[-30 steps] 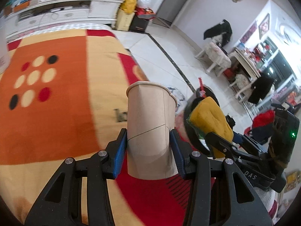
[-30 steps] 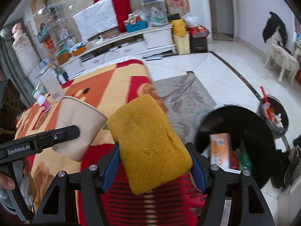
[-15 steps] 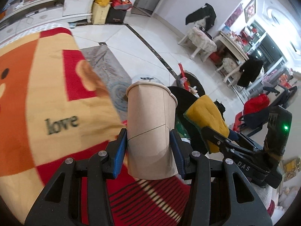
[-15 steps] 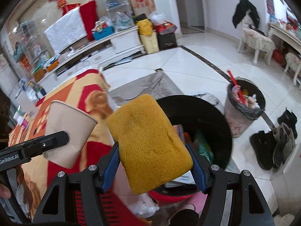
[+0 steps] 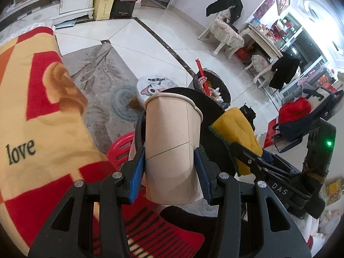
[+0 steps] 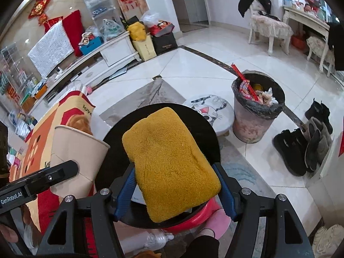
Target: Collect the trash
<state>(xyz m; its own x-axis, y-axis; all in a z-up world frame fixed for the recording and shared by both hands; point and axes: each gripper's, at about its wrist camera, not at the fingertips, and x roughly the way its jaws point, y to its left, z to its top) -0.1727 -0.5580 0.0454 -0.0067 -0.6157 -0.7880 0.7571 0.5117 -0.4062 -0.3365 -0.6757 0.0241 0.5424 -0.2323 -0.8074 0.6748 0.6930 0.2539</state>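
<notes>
A plain tan paper cup (image 5: 172, 146) with a thin dark seam line sits between blue jaw pads on a black left gripper (image 5: 169, 167). The right gripper (image 6: 175, 185), also black with blue pads, carries a mustard-yellow sponge (image 6: 169, 159) edged in dark green. Beneath them, a black bin (image 6: 111, 150) with a red base. A blanket (image 5: 43, 129) checks red, orange and cream, lettered "love" in black. White floor tiles (image 5: 137, 43) carry dark border stripes; a grey bin (image 6: 253, 120) has a black liner.
</notes>
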